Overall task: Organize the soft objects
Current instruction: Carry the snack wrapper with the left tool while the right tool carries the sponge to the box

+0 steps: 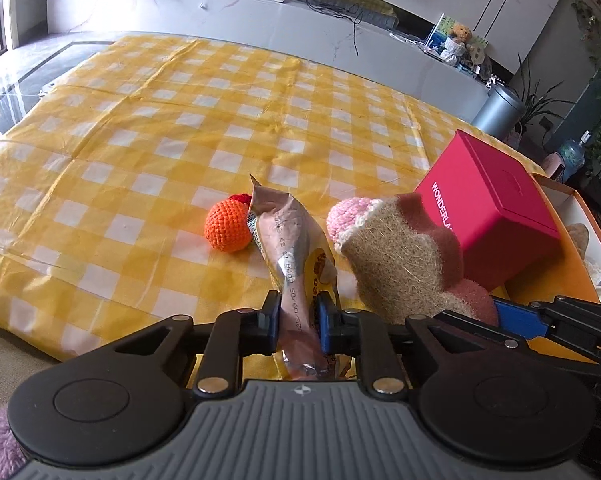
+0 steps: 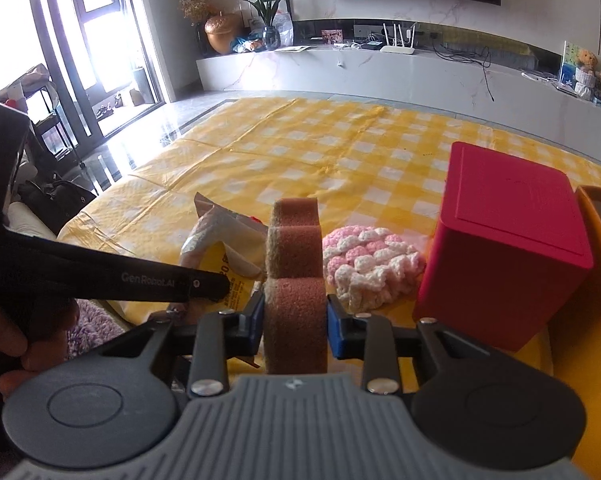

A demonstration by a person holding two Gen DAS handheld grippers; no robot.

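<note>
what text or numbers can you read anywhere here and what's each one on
"WONDERLA", cut off by the sponge: side of the red box.
"GenRobot.AI": arm of the left hand-held gripper, in the right wrist view.
"25/09/05", with further digits too blurred to read: snack wrapper held in the left hand-held gripper.

Crinkled glossy foil wrapper [image 1: 296,248], rough fibrous sponge [image 1: 396,264], crocheted yarn ball [image 1: 226,226], matt cloth [image 1: 180,120].
</note>
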